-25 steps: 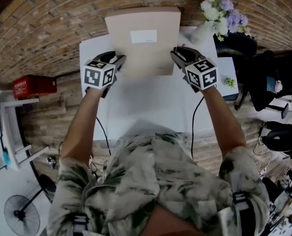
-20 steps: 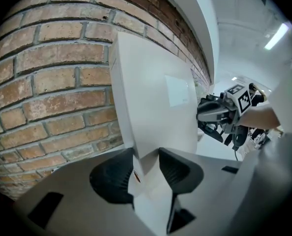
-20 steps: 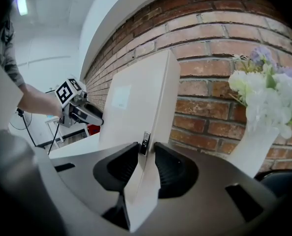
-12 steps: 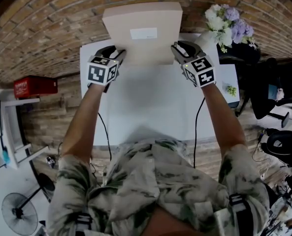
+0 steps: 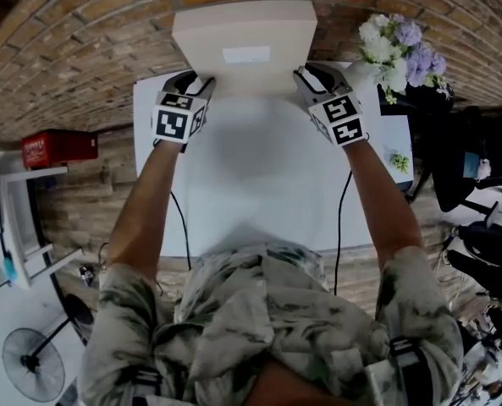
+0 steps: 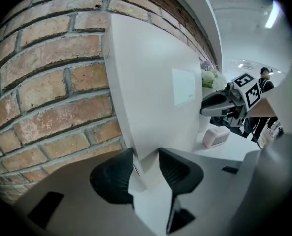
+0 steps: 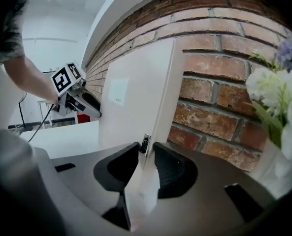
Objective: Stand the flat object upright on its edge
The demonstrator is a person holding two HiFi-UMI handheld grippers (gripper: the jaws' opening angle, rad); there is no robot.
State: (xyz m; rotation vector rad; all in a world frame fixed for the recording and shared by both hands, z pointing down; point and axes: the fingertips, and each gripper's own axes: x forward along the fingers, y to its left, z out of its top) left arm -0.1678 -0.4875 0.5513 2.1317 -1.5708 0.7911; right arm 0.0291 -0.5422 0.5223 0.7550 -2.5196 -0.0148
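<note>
A flat beige box with a white label stands on its lower edge at the far side of the white table, its back close to the brick wall. My left gripper is shut on the box's left edge, and the left gripper view shows the box pinched between the left gripper's pads. My right gripper holds the right edge; its jaws are closing on the box, which sits between the right gripper's pads.
A vase of white and purple flowers stands at the table's far right corner, close to my right gripper. A small pale item lies on the table beyond the box. A red case sits off the table at left; dark chairs at right.
The box has been tipped up steeper and carried farther back toward the brick wall. Both grippers moved forward with it, keeping their hold on its side edges.
</note>
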